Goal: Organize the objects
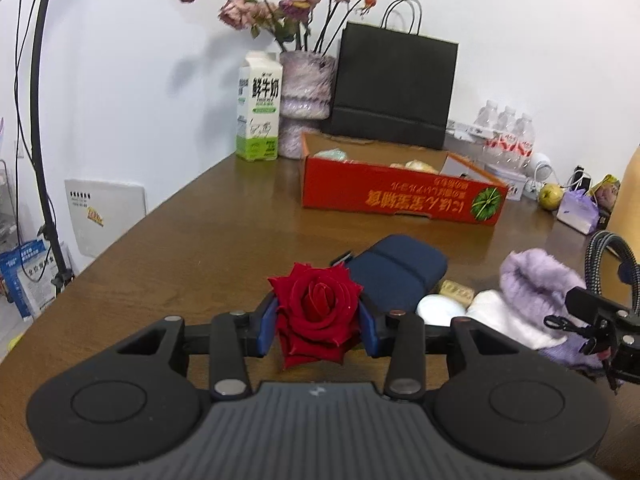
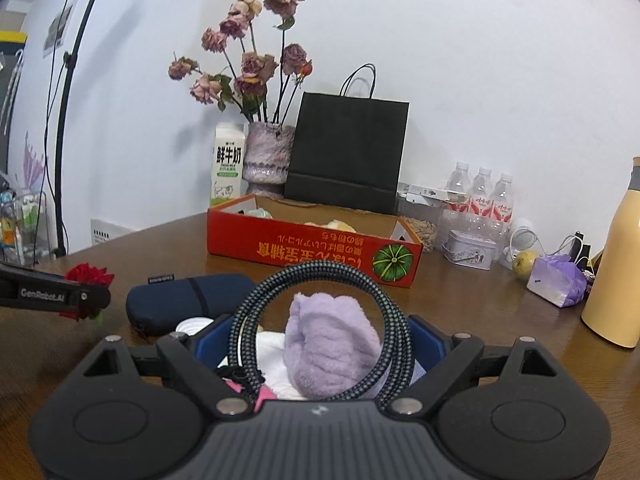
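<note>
So the red rose (image 1: 318, 312) sits pinched between the left gripper (image 1: 319, 326) pads, bloom facing the camera, raised over the wooden table (image 1: 192, 240). The red cardboard box (image 1: 400, 196) lies straight ahead, past a navy pouch (image 1: 396, 276). The right gripper (image 2: 320, 344), spread wide, has a braided cable (image 2: 316, 276) loop and fuzzy lilac sock (image 2: 332, 344) between its fingers; whether they press it, can't tell.

On the milk carton (image 1: 258, 106) I read "鲜牛奶", with "FRESH MILK" small beneath it in my right view. My left tool (image 2: 86, 294) carries "GenRobot.AI" on its side. The red box (image 2: 314, 250) bears upside-down Japanese print beside a pumpkin picture, too distorted for me to read surely.
</note>
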The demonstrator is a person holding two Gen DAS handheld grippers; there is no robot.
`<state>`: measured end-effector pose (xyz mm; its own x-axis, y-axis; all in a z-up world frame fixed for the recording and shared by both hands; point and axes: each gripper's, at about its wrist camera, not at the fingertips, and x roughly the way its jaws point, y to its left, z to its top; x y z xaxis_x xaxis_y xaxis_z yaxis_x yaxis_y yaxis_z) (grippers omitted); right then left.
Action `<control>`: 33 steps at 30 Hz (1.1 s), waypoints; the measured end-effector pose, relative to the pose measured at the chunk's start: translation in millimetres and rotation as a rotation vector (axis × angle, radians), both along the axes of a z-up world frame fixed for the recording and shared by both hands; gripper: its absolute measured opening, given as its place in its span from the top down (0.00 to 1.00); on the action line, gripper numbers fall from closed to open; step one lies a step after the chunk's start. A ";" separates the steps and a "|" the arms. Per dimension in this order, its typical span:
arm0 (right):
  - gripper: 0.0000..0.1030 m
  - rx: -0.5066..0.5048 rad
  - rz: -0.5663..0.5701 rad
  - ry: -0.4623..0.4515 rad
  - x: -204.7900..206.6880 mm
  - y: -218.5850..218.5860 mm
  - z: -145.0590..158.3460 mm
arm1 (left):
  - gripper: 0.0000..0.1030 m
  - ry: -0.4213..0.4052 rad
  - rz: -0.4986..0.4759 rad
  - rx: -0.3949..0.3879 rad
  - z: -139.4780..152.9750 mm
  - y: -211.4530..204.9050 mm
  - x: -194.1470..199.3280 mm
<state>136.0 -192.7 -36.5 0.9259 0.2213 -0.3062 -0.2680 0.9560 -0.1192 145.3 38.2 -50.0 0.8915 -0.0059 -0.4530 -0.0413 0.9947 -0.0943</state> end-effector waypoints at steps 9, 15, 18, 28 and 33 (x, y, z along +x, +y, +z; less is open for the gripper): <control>0.12 0.073 0.028 -0.014 2.8 -16.5 16.1 | 0.59 -0.054 -0.002 0.012 27.6 -18.6 6.5; 0.12 0.105 0.053 -0.019 12.1 -23.9 28.2 | 0.59 -0.055 -0.006 0.029 41.5 -32.7 18.8; 0.12 0.109 0.062 -0.031 17.5 -25.1 35.0 | 0.59 -0.067 -0.005 0.035 48.2 -38.6 25.0; 0.12 0.125 0.100 -0.044 45.2 -24.9 55.3 | 0.59 -0.102 0.000 0.050 70.4 -53.0 49.2; 0.12 0.112 0.110 -0.044 61.3 -21.4 62.6 | 0.59 -0.113 -0.003 0.058 77.5 -58.6 63.3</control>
